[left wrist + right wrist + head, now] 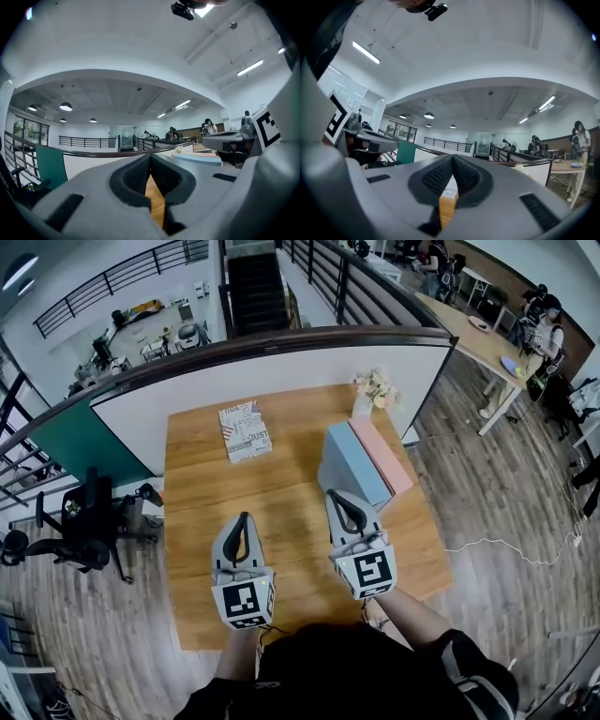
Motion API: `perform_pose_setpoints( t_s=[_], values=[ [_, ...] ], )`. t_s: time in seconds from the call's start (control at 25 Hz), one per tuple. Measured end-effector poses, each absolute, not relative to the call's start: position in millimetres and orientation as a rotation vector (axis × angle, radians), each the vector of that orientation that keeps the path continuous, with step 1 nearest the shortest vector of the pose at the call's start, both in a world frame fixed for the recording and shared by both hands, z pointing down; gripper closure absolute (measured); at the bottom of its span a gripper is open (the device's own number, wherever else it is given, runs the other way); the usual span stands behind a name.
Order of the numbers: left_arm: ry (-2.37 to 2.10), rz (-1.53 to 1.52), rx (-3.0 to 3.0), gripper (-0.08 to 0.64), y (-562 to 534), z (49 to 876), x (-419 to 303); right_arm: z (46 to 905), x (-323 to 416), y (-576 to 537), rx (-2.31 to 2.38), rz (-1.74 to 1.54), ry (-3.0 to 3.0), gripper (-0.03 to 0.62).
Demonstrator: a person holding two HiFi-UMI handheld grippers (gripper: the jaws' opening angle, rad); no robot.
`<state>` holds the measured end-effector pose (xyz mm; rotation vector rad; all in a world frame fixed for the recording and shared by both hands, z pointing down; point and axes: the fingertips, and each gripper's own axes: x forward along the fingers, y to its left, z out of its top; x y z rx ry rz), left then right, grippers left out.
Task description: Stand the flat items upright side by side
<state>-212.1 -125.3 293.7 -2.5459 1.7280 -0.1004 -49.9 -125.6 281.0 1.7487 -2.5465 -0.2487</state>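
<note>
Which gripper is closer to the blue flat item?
Right. The right gripper is just at the near end of the blue flat item; the left gripper is farther off to its left.

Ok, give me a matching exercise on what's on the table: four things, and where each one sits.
Things:
1. printed book
2. blue item
3. pink item
4. flowers

Places:
A. at the far edge of the table, against the partition
B. lying flat by itself, left of the others
C. nearest the table's right edge
D. directly left of the pink item, against it

Pairs: 1-B, 2-D, 3-C, 4-A
</note>
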Motion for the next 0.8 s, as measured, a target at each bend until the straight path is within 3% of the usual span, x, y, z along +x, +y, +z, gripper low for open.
perform_pose_setpoints(
  t_s=[0.8],
  values=[
    [1.692, -0.113, -2.586, 0.561, -124.2, 300.6, -200.2, 277.5, -26.4, -121.4, 1.832, -0.197, -2.474, 0.589]
  ],
)
